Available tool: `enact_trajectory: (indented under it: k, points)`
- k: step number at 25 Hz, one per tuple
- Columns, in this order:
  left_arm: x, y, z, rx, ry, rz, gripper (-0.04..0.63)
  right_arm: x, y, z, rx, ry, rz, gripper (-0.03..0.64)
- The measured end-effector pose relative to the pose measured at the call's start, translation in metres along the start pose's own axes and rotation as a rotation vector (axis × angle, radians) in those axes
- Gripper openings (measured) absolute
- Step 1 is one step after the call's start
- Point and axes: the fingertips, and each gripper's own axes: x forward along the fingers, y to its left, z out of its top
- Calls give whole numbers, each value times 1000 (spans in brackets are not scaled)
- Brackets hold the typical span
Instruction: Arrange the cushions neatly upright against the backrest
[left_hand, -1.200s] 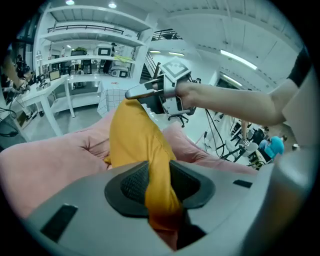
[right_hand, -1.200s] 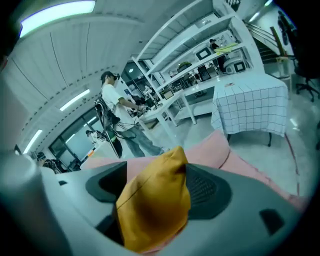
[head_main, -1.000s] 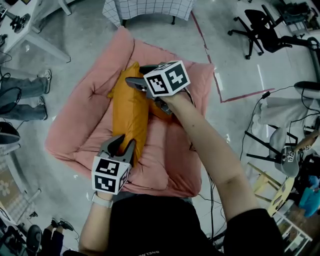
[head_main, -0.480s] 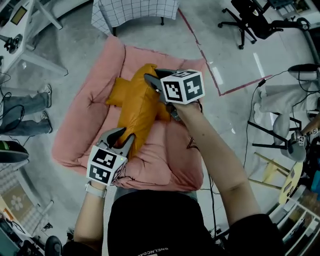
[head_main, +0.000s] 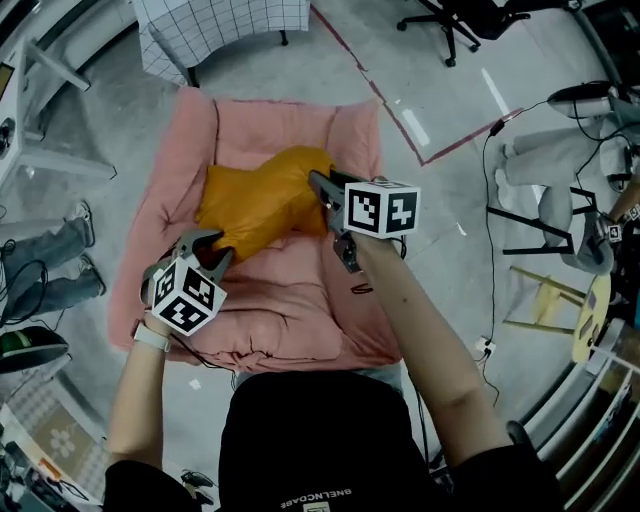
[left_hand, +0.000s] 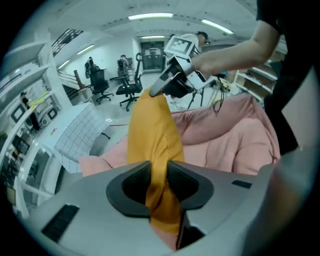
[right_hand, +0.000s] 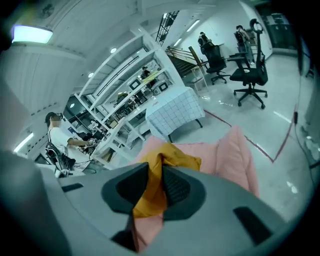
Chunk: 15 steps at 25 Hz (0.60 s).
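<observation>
left gripper (left_hand: 159, 175) clamped on the near corner of the orange cushion (head_main: 255, 200). right gripper (right_hand: 161, 182) jaws closing on the far end, with fabric already pinched between them. The cushion spans between the two over the pink sofa pad (head_main: 300, 300); can't tell if it touches the seat. It's not stood up yet.

Step, as I read it: two-point grab made, placement pending. Next: carry it to the far raised edge (head_main: 290, 110), likely the backrest, set the bottom edge on the seat, lean it upright, release. The fabric is slack, so expect sag and keep both ends level.

The pad lies on a grey concrete floor (head_main: 130, 110). Around it: red tape line (head_main: 345, 50), checked-cloth table (head_main: 215, 20), office chair (head_main: 445, 25), someone's legs (head_main: 40, 250) at left.
</observation>
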Motion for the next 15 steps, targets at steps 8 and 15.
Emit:
enact_trajectory:
  k: [8,15]
  points:
    - [34,14,-34,215,105,-53,104,-11,-17,-85,133,89,-78,84]
    - [51,7,-51,358,173,-105,103,-14,-18,-146,182,243,-94,83]
